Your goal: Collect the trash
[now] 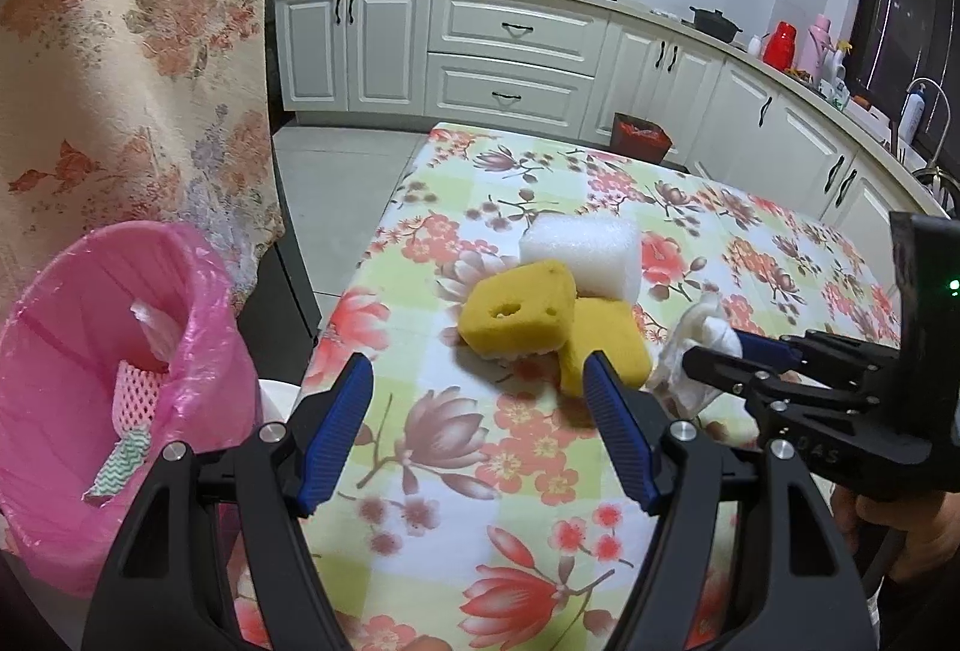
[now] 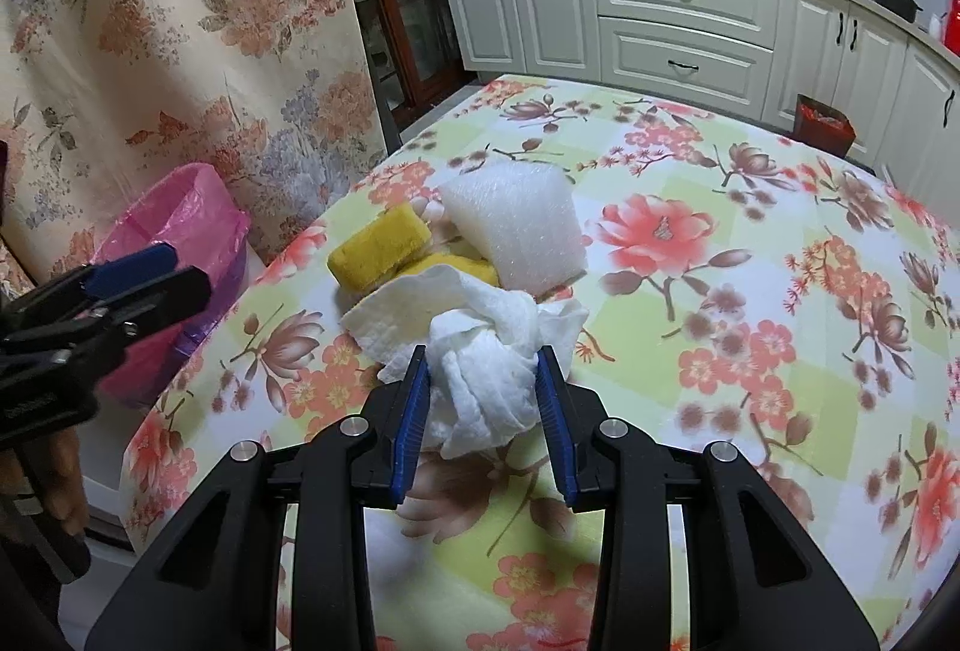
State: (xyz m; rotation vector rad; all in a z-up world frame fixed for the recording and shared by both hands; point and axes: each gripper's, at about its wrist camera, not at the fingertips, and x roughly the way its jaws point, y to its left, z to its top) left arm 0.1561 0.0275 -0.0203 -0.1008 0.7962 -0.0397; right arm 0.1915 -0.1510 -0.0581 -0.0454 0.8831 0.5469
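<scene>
A crumpled white paper towel (image 2: 480,327) sits between the blue pads of my right gripper (image 2: 483,354), which is shut on it just above the floral tablecloth (image 2: 720,411). The left wrist view shows that gripper (image 1: 714,345) at the right, holding the towel (image 1: 690,327). Two yellow sponges (image 1: 516,312) (image 1: 606,345) and a white foam block (image 1: 582,249) lie together on the table. My left gripper (image 1: 477,363) is open and empty, just short of the sponges. A pink-lined bin (image 1: 90,291) stands off the table's left edge, holding a pink mesh net and scraps.
A floral curtain (image 1: 120,51) hangs behind the bin. White kitchen cabinets (image 1: 510,51) line the far wall, and a red-lined bin (image 1: 641,138) stands on the floor past the table's far edge. A hand (image 1: 900,531) grips the right tool.
</scene>
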